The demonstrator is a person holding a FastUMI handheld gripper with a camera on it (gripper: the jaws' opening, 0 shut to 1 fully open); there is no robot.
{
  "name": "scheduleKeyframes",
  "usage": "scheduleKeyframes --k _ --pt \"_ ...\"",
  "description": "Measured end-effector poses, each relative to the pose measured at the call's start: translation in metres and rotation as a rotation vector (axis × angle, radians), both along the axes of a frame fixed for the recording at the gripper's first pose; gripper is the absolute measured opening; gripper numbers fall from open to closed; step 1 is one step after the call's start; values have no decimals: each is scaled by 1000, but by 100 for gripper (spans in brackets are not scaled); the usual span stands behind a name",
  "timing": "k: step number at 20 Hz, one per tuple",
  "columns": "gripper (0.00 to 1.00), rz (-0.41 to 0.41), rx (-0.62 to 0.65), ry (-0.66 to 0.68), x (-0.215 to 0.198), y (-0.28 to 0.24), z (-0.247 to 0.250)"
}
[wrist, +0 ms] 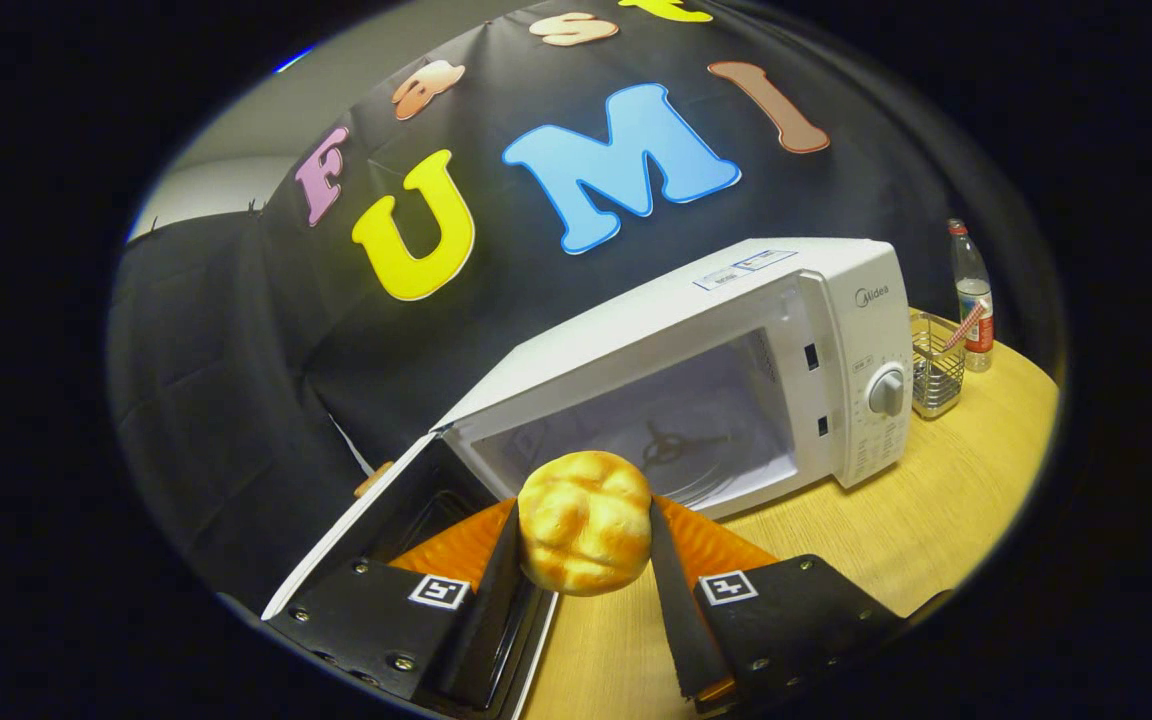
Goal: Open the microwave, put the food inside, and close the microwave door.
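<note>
A golden bread roll (584, 520) sits between my two fingers, and my gripper (584, 535) is shut on it, holding it up off the table. Just beyond the roll stands a white microwave (696, 330) with its cavity (656, 430) exposed and a bare turntable hub inside. Its door (386, 520) hangs swung out to the left, passing under my left finger. The control panel with a round dial (886, 392) is on the microwave's right side. The roll is close to the cavity's mouth, slightly in front of it.
The microwave rests on a light wooden table (936, 500). To the right of the microwave stand a small wire basket (938, 365) and a plastic bottle (974, 295) with a red label. Black cloth walls the booth behind.
</note>
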State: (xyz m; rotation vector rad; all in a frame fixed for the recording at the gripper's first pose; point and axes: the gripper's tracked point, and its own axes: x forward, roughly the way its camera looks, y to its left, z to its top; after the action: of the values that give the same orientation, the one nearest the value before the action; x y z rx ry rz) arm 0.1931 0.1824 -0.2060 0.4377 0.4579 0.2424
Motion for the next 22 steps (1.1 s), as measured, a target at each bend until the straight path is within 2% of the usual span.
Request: scheduleKeyframes --k 11,22 --pt "69 -110 74 -55 64 -3 -33" --pt "69 -223 157 18 108 -7 -90"
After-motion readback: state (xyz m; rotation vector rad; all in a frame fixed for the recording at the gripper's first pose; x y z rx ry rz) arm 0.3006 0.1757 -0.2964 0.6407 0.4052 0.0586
